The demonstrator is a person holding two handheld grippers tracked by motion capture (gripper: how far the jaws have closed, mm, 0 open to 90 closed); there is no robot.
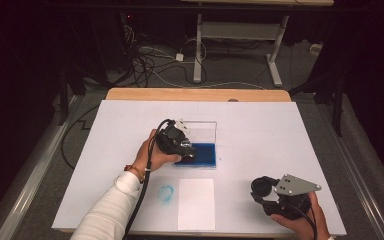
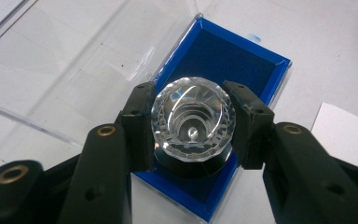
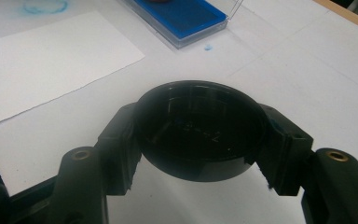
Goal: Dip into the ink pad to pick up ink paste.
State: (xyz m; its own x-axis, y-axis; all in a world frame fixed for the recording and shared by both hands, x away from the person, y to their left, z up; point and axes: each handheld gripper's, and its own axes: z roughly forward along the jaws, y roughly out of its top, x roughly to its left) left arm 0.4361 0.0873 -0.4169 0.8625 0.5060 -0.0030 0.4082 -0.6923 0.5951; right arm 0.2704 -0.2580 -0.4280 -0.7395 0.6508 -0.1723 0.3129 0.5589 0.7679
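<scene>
a white-topped table (image 1: 280,130) carries a blue ink pad (image 1: 202,155) at centre, white paper (image 1: 196,202) at six o'clock, a blue smudge (image 1: 166,192) beside it.

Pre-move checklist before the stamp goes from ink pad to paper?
1. Left gripper shut on the faceted clear stamp: ok.
2. Stamp over the blue ink pad: ok.
3. Stamp face inked: cannot tell, underside hidden.
4. Clear lid open, off the pad: ok.
5. White paper flat, nothing on it: ok.
6. Right gripper shut on the black round cap, away from the paper: ok.
</scene>
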